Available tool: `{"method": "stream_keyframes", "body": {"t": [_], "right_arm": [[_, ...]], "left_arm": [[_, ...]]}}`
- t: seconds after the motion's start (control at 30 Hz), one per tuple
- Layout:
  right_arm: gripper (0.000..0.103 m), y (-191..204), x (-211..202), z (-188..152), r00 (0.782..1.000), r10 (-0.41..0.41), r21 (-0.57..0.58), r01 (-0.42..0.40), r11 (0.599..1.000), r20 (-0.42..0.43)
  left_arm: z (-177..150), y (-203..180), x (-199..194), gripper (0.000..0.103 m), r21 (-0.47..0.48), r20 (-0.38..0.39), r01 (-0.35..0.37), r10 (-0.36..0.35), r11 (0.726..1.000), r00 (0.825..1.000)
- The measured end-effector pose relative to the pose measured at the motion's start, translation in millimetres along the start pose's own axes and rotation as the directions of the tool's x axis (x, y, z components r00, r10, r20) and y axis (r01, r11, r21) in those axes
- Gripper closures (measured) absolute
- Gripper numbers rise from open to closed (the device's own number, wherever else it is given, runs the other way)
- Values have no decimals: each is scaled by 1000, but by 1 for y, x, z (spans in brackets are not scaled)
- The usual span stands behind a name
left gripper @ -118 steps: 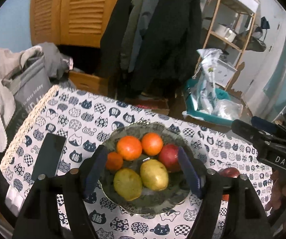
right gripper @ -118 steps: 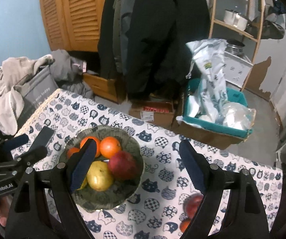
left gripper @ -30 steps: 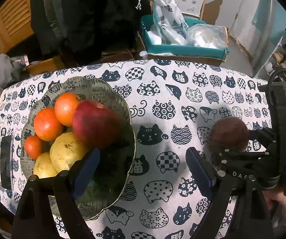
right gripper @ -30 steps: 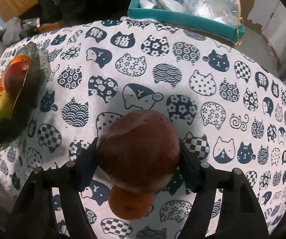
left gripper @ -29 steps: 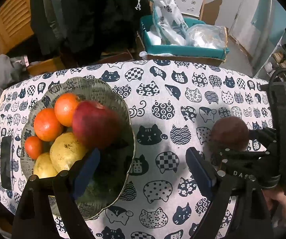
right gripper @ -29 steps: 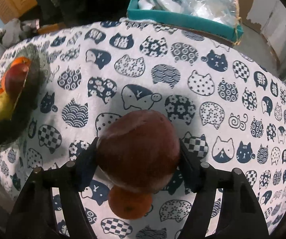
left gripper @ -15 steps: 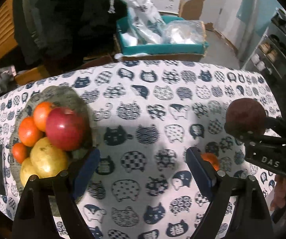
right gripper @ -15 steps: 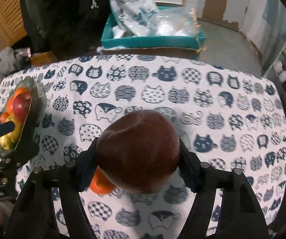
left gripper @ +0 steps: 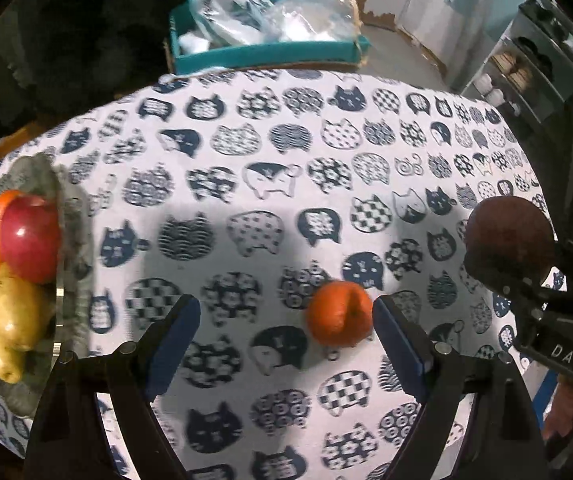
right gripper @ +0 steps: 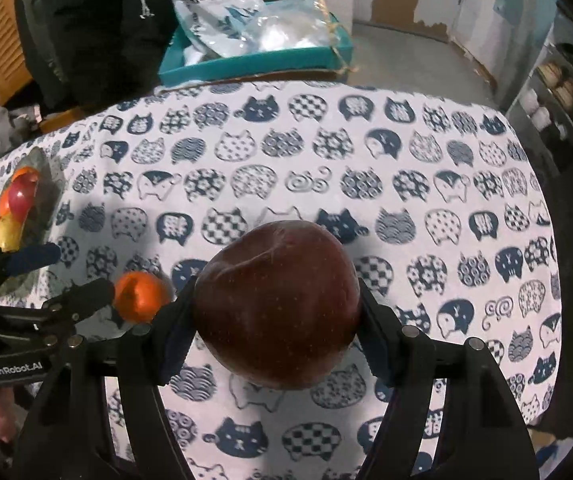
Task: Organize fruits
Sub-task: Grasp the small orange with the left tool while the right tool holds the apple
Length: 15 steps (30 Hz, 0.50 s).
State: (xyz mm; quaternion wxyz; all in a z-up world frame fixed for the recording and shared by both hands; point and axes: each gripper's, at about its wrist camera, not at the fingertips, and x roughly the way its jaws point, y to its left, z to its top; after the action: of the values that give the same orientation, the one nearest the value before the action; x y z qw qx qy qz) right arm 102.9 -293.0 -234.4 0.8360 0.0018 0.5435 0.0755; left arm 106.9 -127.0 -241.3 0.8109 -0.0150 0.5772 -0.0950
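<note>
While the right tongs (right gripper: pixel 278 312) pinched a dark red apple (right gripper: pixel 277 304), the left tongs (left gripper: pixel 286 340) hung spread over the small orange mandarin (left gripper: pixel 340 313).

Since a second earlier, the left tongs had shifted away from the grey-green glass bowl (left gripper: pixel 70 240) until the mandarin on the cat-print cloth of the table (left gripper: pixel 286 160) lay just inside the right finger, and the dark apple had risen off the cloth. The bowl at the left edge held a bright red apple (left gripper: pixel 30 238), oranges and yellowish pears. The dark apple's creased end faced the camera.

Both wrist views downward, sharing tablecloth (left gripper: pixel 270 128)
</note>
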Motion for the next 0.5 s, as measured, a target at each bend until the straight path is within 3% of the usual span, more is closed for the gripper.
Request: {"method": "stream_keyframes", "body": {"t": [0.33,0.43,0.5], "right_arm": [[31,-23,10,-12,1000,-2,39,3,999,-28],[31,-25,11,-14,1000,0,41,2,999,-31],[31,-26,12,-14,1000,2,45,0,999,-31]], "left_arm": [[-6,-31,27,17,55,-47,-7,10,998,999],[-8,-36,32,26,73,-60,-12,17,997,998],[-9,-38,36,41,82,-70,-15,21,997,997]]}}
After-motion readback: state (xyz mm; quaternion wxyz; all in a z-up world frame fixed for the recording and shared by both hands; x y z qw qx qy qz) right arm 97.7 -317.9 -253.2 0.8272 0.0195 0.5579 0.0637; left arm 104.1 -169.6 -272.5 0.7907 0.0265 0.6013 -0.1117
